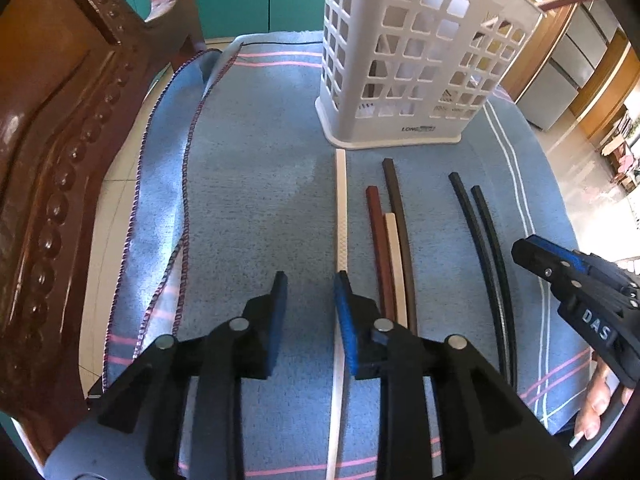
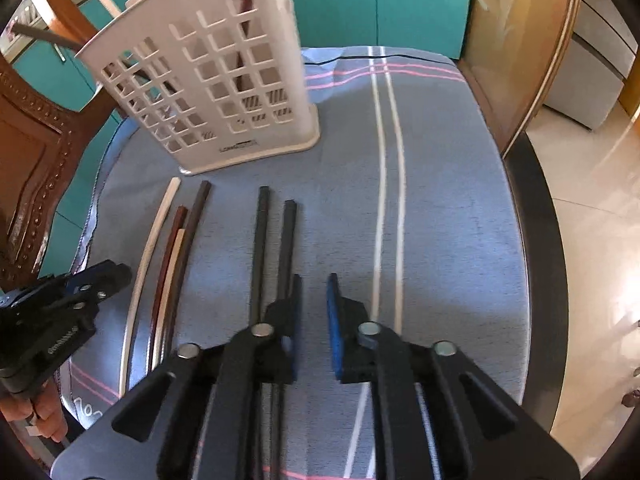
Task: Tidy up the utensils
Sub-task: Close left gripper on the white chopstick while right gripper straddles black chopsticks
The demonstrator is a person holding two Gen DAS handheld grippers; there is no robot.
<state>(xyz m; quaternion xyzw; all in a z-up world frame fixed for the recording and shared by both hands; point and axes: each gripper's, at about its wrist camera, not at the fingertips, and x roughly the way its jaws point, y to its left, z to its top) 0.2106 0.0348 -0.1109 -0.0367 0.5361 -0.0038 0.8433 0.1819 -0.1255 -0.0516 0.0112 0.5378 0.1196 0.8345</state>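
We hold the right gripper (image 2: 312, 320) low over the blue striped cloth (image 2: 440, 200), its jaws parted with nothing between them. Its left finger overlaps the two black chopsticks (image 2: 262, 248), which lie side by side. Further left lie a white chopstick (image 2: 154, 240), a reddish-brown one (image 2: 170, 248), a cream one (image 2: 173, 276) and a dark brown one (image 2: 194, 224). Behind them stands the white lattice utensil holder (image 2: 208, 80), with sticks already inside. The left gripper (image 2: 116, 274) shows at the left edge, beside the white chopstick.

Left gripper (image 1: 311, 280) fingers apart; right gripper (image 2: 314, 280) likewise
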